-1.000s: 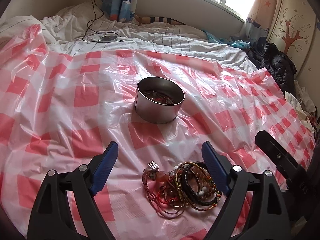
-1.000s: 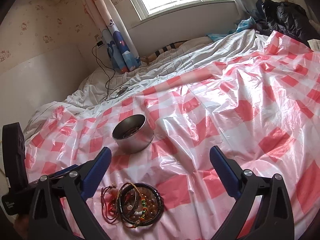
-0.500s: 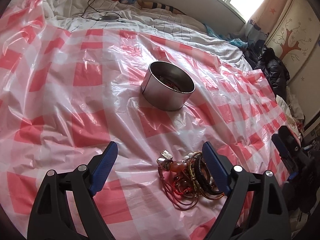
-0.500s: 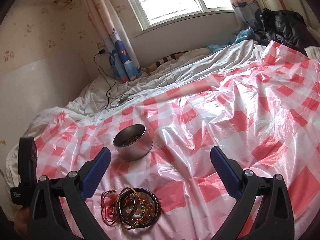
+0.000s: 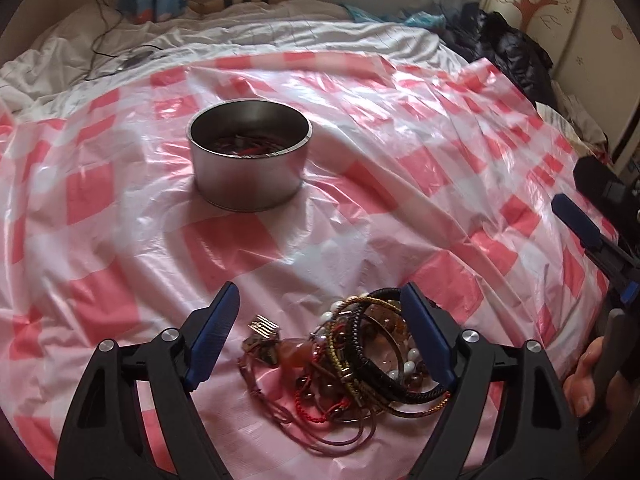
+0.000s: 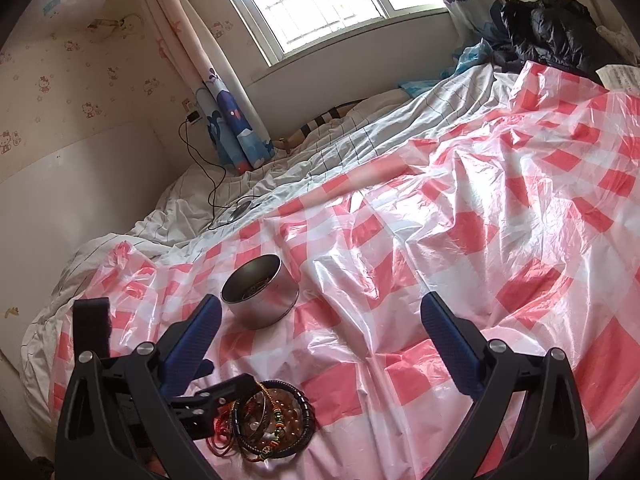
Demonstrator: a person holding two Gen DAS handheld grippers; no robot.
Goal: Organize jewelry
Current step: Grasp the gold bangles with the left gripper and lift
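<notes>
Left gripper point(image 5: 316, 326) has been lowered over jewelry pile point(image 5: 352, 356), jaws apart but just closing; tin point(image 5: 249, 160) at 11 o'clock. Right gripper point(image 6: 320, 340) is held apart.

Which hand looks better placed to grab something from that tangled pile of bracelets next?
Probably the left. The left gripper has its jaws, just closing a little, on either side of the bracelet pile. The right gripper is open over bare checked sheet, pile off to its side.

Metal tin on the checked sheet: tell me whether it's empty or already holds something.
Not empty. The lidless metal tin stands upright, and dark and red pieces lie on its bottom. What they are is too small to tell.
</notes>
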